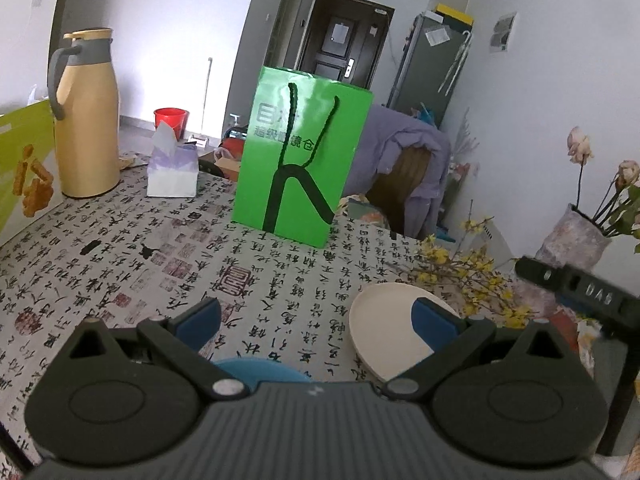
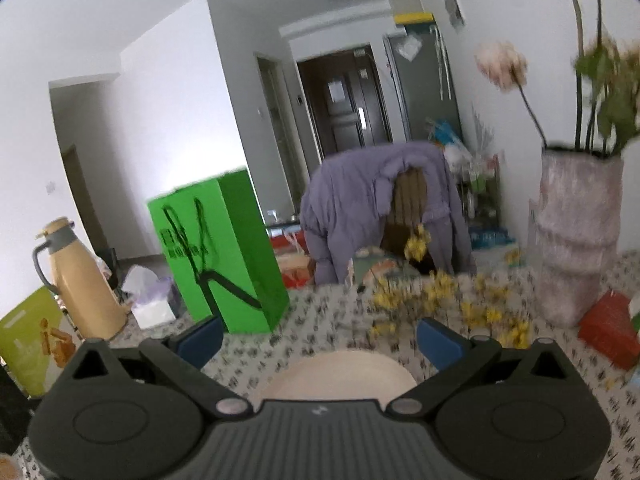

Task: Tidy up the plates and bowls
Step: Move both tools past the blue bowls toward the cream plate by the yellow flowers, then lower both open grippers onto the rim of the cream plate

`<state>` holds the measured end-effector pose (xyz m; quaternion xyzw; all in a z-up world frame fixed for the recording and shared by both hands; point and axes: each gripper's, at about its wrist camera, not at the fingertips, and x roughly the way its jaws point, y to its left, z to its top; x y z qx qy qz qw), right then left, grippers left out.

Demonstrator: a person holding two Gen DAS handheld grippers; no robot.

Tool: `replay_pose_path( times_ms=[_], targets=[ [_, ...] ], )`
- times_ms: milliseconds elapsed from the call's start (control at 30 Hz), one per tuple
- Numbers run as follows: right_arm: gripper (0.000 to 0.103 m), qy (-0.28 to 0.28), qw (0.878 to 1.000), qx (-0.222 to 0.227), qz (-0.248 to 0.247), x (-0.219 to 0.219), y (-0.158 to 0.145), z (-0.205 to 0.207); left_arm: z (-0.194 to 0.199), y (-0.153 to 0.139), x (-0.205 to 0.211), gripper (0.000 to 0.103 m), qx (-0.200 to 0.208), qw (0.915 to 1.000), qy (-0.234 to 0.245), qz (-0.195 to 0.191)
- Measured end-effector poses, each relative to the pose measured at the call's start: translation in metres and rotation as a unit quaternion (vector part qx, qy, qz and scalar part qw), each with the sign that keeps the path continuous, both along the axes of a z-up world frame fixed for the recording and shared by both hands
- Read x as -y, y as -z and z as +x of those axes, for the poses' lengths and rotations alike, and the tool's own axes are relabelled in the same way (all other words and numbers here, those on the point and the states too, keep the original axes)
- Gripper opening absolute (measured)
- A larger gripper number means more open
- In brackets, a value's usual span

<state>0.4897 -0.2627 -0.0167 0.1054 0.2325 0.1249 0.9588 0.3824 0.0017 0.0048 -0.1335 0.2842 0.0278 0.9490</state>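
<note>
The desk [image 1: 120, 248], under a calligraphy-print cloth, carries a green paper bag [image 1: 300, 160], a tan thermos jug [image 1: 86, 120] and a tissue pack [image 1: 172, 168]. A cream plate [image 1: 384, 324] lies flat near yellow flower sprigs [image 1: 460, 272]. The left tongs [image 1: 316, 322] are spread wide and grasp nothing; their right finger overlaps the plate's edge in view, contact unclear. A blue dish [image 1: 260, 372] peeks out just below them. The right tongs [image 2: 320, 338] are likewise released, hovering over the cream plate [image 2: 344, 376].
</note>
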Motion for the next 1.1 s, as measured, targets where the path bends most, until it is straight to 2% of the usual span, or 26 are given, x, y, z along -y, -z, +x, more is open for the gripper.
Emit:
replay_pose_path(
  times_ms=[467, 767, 967, 1100],
  targets=[
    [0.103, 0.013, 0.999, -0.046, 0.004, 0.024, 0.032, 0.033, 0.046, 0.012, 0.021, 0.103, -0.022, 0.9997, 0.000, -0.005],
    [0.103, 0.016, 0.997, -0.078, 0.001, 0.028, 0.053, 0.052, 0.081, 0.007, 0.046, 0.103, -0.029, 0.9992, -0.001, 0.026],
    [0.103, 0.010, 0.995, -0.097, 0.004, 0.028, 0.068, 0.065, 0.110, 0.024, 0.065, 0.103, -0.057, 0.9969, -0.003, 0.055],
    [0.097, 0.005, 0.995, -0.102, 0.004, 0.028, 0.074, 0.069, 0.126, 0.036, 0.070, 0.103, -0.073, 0.9956, -0.007, 0.058]
  ],
)
